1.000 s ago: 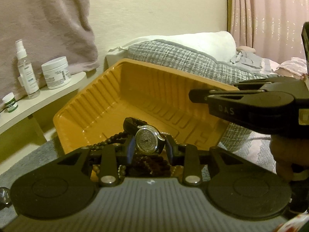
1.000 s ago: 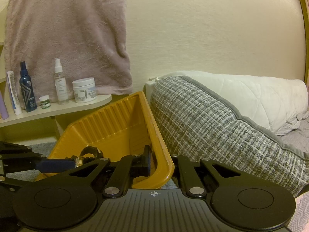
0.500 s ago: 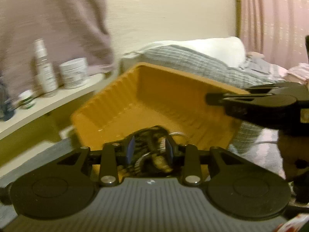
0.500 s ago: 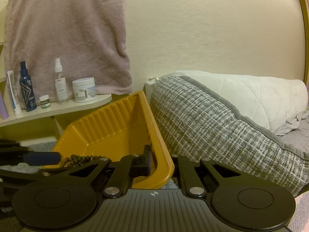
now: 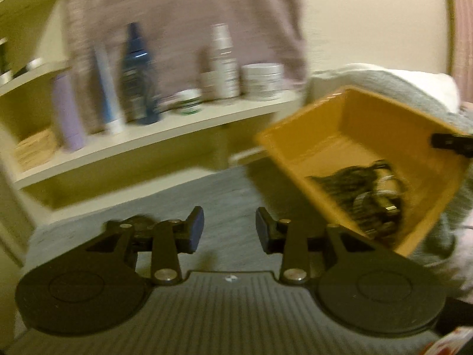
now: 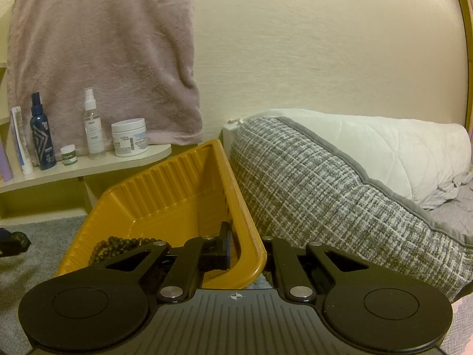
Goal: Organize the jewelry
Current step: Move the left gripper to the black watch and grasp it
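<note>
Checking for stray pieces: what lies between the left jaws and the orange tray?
Only bare grey carpet between left gripper and orange tray, in the blurred left wrist view.

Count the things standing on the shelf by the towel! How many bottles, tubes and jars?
Bottles: 3 (purple bottle, dark blue bottle, clear spray bottle)
Tubes: 1 (white tube)
Jars: 2 (small green jar, big white jar)
Total: 6
</note>
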